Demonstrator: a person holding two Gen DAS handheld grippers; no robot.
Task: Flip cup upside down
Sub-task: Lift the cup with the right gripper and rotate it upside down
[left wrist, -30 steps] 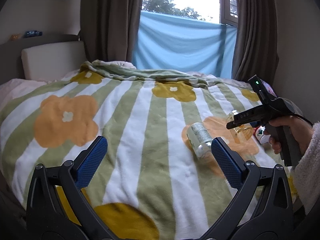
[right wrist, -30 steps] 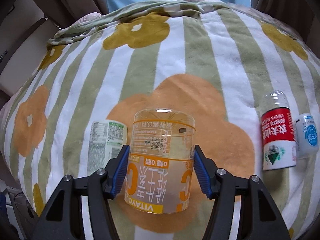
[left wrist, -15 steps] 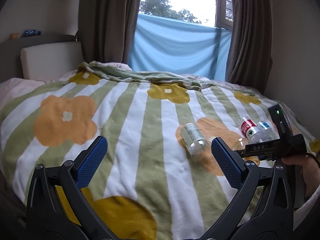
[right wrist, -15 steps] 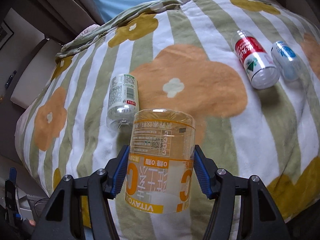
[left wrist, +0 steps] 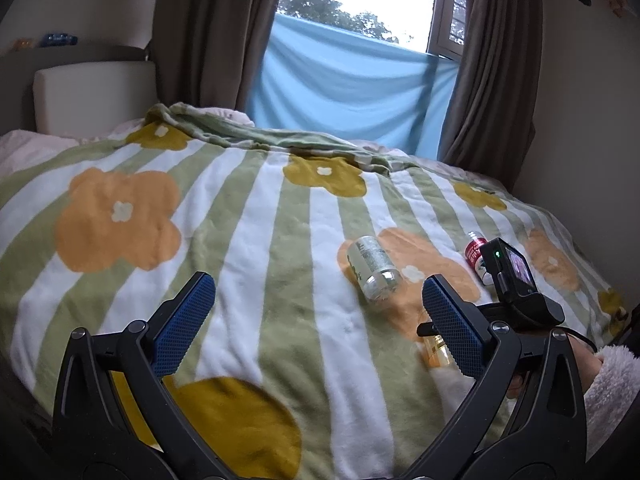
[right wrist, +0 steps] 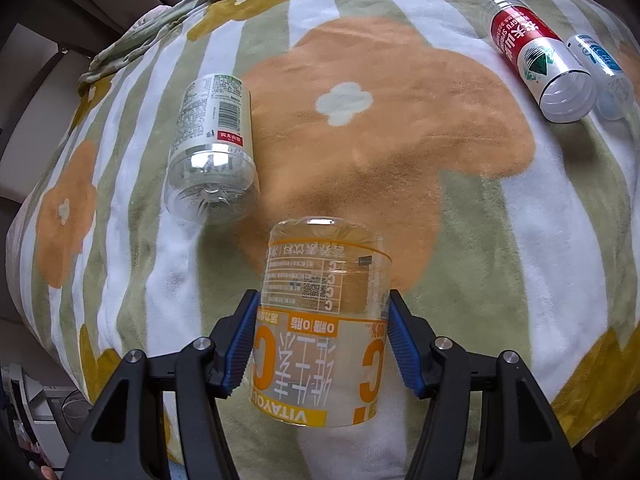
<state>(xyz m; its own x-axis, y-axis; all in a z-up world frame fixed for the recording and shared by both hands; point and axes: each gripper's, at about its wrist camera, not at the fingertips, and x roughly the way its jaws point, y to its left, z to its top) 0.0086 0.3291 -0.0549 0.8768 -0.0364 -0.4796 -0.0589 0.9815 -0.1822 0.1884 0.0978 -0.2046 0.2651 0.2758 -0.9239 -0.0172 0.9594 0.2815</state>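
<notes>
A clear plastic cup (right wrist: 316,264) with an orange and white label sits between the blue pads of my right gripper (right wrist: 320,332), which is shut on its sides. The label's print reads upside down in the right wrist view. The cup hangs low over the flowered blanket (right wrist: 400,128); I cannot tell whether it touches. In the left wrist view only an orange sliver of the cup (left wrist: 436,354) shows behind my finger. My left gripper (left wrist: 316,300) stands open above the blanket with nothing in it.
A clear bottle with a white and green label (right wrist: 212,148) lies left of the cup. A red-labelled bottle (right wrist: 536,52) and a small blue and white one (right wrist: 600,68) lie at the far right. A fluffy white sleeve (left wrist: 608,376) holds the right gripper. Curtains and window stand behind the bed.
My right gripper has carried the cup down and toward the bed's near right edge, tilting to look down on the blanket. The left gripper stays open and barely shifts.
</notes>
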